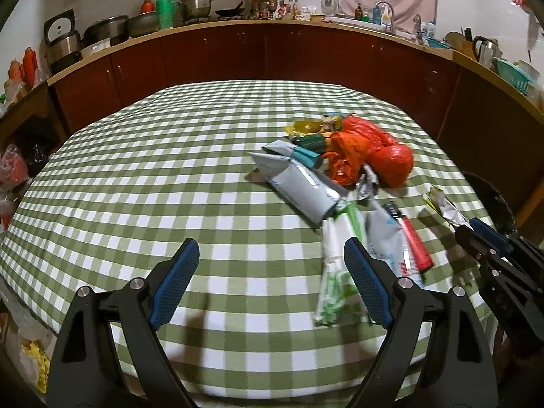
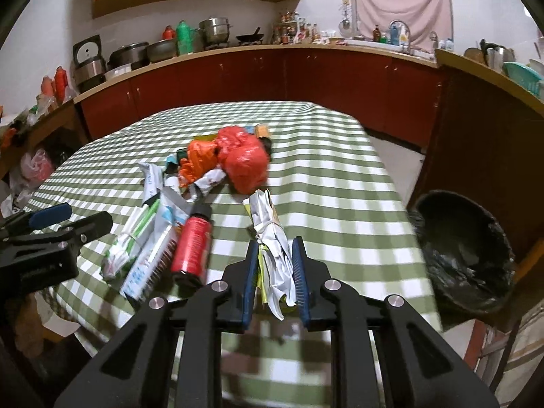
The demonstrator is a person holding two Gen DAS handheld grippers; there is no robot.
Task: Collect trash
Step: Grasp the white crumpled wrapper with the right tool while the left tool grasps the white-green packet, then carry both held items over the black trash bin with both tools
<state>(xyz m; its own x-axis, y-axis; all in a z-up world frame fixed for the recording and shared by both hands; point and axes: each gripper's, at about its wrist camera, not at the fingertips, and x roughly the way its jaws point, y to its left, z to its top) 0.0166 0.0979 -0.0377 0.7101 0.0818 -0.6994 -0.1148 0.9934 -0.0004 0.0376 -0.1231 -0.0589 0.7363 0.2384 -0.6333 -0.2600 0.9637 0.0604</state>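
Note:
My right gripper (image 2: pixel 275 243) is shut on a crumpled white and yellow wrapper (image 2: pixel 277 265) near the table's right edge. The left wrist view shows the same wrapper (image 1: pixel 442 204) sticking out of the right gripper (image 1: pixel 476 231). My left gripper (image 1: pixel 272 243) hangs open over the green checked tablecloth (image 1: pixel 136 170) with nothing between its fingers. A green and white packet (image 1: pixel 335 272) lies just beside its right finger. The trash pile holds a red plastic bag (image 1: pixel 384 156), a grey pouch (image 1: pixel 302 187) and a red bottle (image 2: pixel 193 238).
A round bin with a black liner (image 2: pixel 465 248) stands on the floor off the table's right edge, beside a wooden cabinet (image 2: pixel 476 129). Kitchen counters with pots (image 1: pixel 197 3) run behind the table. Bags sit on the floor at left (image 1: pixel 13 166).

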